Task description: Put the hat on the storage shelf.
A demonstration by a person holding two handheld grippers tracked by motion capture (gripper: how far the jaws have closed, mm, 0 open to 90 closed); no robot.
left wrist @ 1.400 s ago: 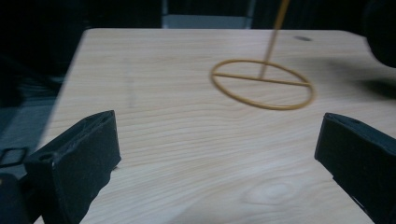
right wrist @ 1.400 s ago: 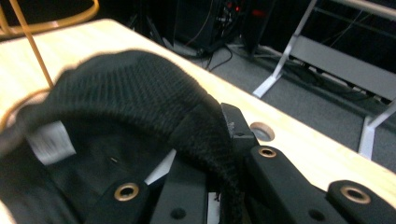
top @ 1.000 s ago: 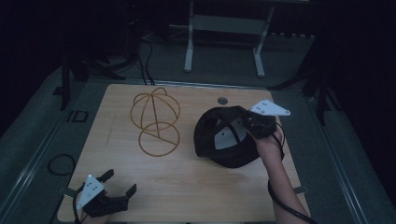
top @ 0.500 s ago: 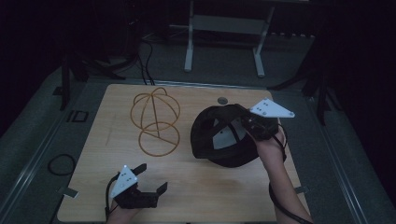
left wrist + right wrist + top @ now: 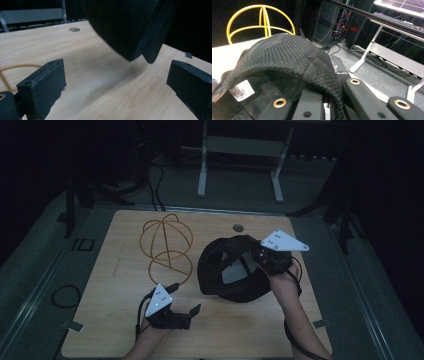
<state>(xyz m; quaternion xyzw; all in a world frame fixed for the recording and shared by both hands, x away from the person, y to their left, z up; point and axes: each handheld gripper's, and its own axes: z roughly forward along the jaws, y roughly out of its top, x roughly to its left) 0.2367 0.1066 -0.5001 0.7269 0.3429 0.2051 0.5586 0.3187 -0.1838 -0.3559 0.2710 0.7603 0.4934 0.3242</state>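
Wooden table (image 5: pixel 100 330), wide and bare at the near edge. Black mesh cap (image 5: pixel 227 270) right of centre, lifted and tilted, rim clamped in right gripper (image 5: pixel 265 262); yellow wire stand (image 5: pixel 167 247) beside it. Left gripper (image 5: pixel 182 300) near front edge, jaws wide apart, empty, facing cap.

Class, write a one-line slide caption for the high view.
Right gripper clamps a black cap beside a wire stand; left gripper open.

Light wooden table (image 5: pixel 100 320) with yellow wire stand (image 5: pixel 167 247), black cap (image 5: pixel 232 275).
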